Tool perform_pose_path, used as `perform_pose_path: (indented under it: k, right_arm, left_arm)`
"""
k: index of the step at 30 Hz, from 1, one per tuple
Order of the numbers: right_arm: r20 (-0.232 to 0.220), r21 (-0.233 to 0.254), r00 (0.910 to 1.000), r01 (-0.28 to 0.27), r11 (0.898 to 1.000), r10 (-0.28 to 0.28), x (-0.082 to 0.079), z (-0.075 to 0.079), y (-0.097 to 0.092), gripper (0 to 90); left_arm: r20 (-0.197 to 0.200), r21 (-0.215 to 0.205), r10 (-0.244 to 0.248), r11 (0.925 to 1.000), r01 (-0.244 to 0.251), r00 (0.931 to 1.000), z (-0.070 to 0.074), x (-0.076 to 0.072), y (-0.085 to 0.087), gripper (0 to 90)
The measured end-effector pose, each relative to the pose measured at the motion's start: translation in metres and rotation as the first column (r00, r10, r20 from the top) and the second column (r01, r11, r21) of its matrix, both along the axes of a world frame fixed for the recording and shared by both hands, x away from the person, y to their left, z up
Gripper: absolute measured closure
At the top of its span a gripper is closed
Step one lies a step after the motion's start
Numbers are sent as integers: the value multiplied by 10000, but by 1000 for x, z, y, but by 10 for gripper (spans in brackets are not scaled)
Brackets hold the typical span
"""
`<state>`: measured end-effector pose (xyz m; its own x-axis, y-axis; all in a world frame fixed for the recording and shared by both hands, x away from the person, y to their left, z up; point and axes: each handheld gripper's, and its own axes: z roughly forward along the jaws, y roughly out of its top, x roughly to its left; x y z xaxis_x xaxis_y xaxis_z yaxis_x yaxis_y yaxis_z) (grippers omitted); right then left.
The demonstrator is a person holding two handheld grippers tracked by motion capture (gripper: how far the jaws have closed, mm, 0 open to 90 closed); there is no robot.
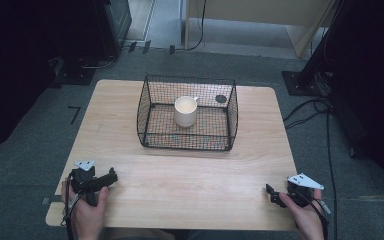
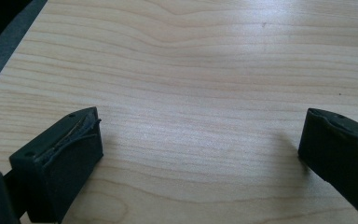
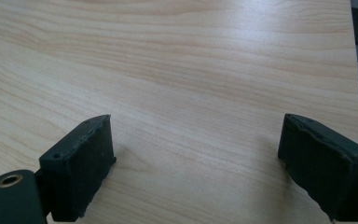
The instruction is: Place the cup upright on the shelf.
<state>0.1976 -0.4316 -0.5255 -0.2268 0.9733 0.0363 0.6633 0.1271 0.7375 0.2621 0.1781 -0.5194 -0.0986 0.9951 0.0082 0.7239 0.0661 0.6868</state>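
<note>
A white cup (image 1: 185,111) stands upright inside a black wire basket (image 1: 150,120) at the middle back of the wooden table (image 1: 190,175). My left gripper (image 1: 111,176) rests near the table's front left corner, held in a hand. In the left gripper view its jaws stand wide apart over bare wood, and the left gripper (image 2: 200,135) holds nothing. My right gripper (image 1: 270,192) rests near the front right corner, also in a hand. The right gripper (image 3: 196,140) is open, with bare wood between its pads.
A small dark disc (image 1: 221,98) lies on the table behind the basket's far right corner. Cables (image 1: 325,130) run over the grey floor to the right of the table. Dark stands and equipment line the back and both sides.
</note>
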Motion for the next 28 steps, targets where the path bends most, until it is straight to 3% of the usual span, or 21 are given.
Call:
perform_pose_path:
  k: [7, 11, 28]
  right_arm:
    - [-41, -115, 9999, -152, 9998, 152, 0, 0, 2, 128]
    - [-65, -94, 9999, 159, 9998, -160, 0, 0, 5, 113]
    - [-115, -112, 9998, 130, 9999, -132, 8, 0, 7, 96]
  left_arm:
    - [-10, 5, -7, 10000, 7, 10000, 0, 0, 0, 0]
    - [-2, 0, -1, 10000, 1, 10000, 0, 0, 0, 0]
    - [-2, -5, 23, 10000, -23, 10000, 0, 0, 0, 0]
